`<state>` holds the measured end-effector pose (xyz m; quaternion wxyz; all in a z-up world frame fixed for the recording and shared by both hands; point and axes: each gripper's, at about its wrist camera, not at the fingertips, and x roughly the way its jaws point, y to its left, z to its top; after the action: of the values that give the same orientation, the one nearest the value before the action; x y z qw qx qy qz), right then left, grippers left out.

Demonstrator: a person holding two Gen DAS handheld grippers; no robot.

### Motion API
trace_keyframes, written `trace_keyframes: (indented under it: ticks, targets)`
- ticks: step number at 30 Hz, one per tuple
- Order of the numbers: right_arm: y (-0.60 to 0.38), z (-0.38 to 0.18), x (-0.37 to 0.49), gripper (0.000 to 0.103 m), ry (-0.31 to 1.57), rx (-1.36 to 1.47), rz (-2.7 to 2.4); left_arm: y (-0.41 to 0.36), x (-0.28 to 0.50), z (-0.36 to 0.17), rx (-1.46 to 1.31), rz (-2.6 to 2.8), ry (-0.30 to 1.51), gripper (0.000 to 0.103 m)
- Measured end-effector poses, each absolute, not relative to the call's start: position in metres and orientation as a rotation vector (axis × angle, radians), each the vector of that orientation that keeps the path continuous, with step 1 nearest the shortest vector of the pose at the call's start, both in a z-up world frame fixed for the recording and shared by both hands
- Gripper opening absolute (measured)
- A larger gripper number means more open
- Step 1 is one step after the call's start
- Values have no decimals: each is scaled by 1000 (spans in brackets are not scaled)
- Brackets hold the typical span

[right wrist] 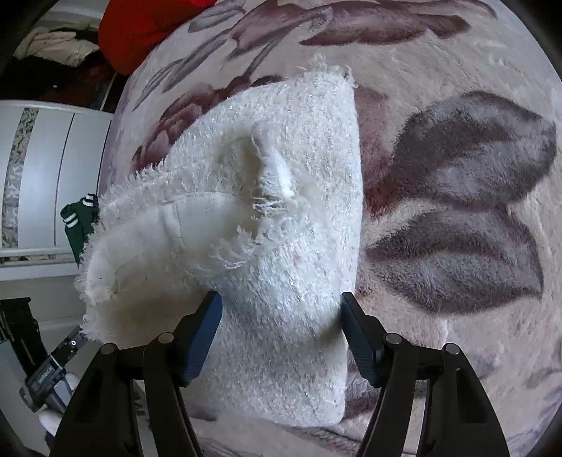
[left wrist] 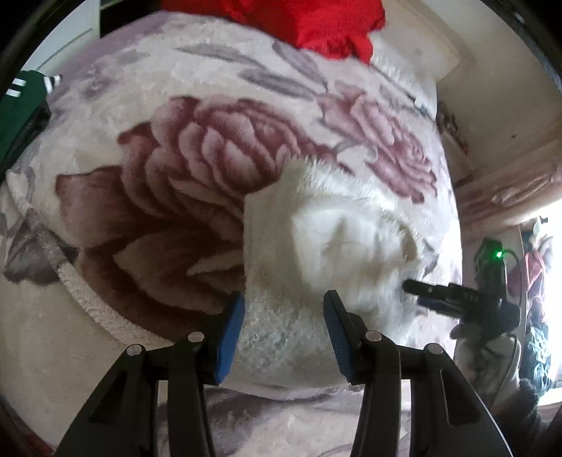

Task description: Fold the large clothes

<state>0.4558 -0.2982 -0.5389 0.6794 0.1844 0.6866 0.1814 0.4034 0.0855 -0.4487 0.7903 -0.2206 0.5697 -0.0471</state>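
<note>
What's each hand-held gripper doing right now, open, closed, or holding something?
Left hand-held gripper: closed on the white fuzzy garment.
Right hand-held gripper: closed on the same white fuzzy garment.

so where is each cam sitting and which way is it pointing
Left wrist: on the left gripper, looking steeply down along its blue-padded fingers at the white fuzzy garment on the floral blanket; the right gripper shows at the right edge.
Right wrist: on the right gripper, looking steeply down at the same garment between its fingers; the other gripper's body shows at lower left.
Shared: garment, blanket, red cloth, green striped cloth.
</note>
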Motion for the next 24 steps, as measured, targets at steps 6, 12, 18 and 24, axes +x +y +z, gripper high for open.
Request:
trace_keyframes:
  ticks: [6, 12, 18, 24]
  targets:
    - [-299, -522, 445, 70, 1507, 383, 422, 68, 403, -483, -353, -79, 1279, 44]
    - [-295, -530, 446, 49, 1476, 351, 403, 48, 448, -507, -205, -77, 1234, 43]
    - [-299, -525, 444, 12, 1434, 342, 359, 44, 462, -485, -161, -108, 1152, 2]
    - [-317, -495, 429, 9, 1356, 425, 315, 60, 462, -444, -232, -90, 1064, 0]
